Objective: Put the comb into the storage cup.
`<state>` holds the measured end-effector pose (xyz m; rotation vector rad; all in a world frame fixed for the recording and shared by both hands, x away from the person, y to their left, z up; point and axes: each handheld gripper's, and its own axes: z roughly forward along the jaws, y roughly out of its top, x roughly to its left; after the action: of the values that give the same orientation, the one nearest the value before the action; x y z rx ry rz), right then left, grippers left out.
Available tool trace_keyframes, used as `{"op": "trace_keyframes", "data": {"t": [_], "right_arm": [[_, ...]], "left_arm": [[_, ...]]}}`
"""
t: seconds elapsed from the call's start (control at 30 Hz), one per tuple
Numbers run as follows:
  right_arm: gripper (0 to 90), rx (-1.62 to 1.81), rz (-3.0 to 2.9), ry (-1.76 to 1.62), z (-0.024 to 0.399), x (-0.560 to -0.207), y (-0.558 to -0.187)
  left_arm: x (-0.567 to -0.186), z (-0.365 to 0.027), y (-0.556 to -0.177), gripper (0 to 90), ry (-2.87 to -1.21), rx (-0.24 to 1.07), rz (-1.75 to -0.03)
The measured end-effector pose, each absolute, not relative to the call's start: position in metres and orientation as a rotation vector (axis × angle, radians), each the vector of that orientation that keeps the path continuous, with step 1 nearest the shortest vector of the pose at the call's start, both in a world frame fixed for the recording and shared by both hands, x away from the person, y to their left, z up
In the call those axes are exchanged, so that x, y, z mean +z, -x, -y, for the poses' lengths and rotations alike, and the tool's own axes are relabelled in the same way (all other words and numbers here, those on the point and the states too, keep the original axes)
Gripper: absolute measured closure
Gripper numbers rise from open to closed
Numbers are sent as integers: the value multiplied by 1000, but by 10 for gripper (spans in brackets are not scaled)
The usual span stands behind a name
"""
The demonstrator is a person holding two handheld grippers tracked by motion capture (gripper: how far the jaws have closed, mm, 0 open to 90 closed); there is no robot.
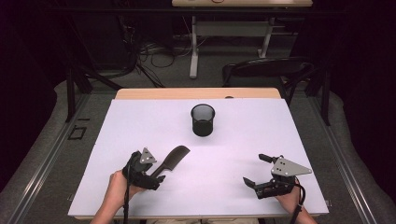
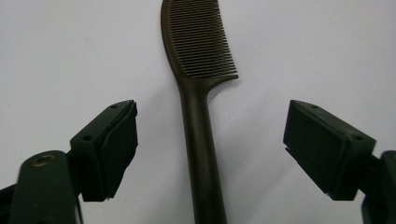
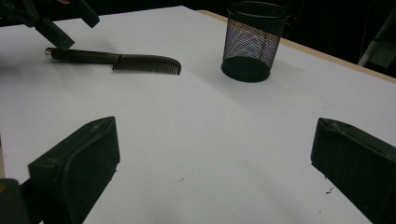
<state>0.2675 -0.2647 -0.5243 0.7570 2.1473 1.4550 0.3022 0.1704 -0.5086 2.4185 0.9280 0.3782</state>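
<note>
1 comb [image 2: 198,116] between open left gripper [image 2: 210,154], 1 mesh cup [image 1: 203,120], likely empty

Both forearms come in from the near edge of the table [image 1: 140,116], well apart. The left hand [image 1: 116,186] wraps the back of the left gripper [image 1: 156,176], which sits low over the table's near-left part and points up and to the right in the high view. Its jaws stand wide, pads facing each other with clear space on both sides. The right hand [image 1: 289,198] grips the right gripper [image 1: 254,169] from behind at the table's near-right part, nose turned leftward across the table. Its jaws gape wide too, with bare table between them, and its cable trails back along the wrist.
</note>
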Motion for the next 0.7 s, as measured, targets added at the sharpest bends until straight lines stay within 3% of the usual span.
{"op": "trace_keyframes", "data": {"t": [0.7], "right_arm": [[8, 1443, -2154, -777, 265, -526, -269]], "left_arm": [[-502, -162, -317, 0, -2512, 308, -1017]]}}
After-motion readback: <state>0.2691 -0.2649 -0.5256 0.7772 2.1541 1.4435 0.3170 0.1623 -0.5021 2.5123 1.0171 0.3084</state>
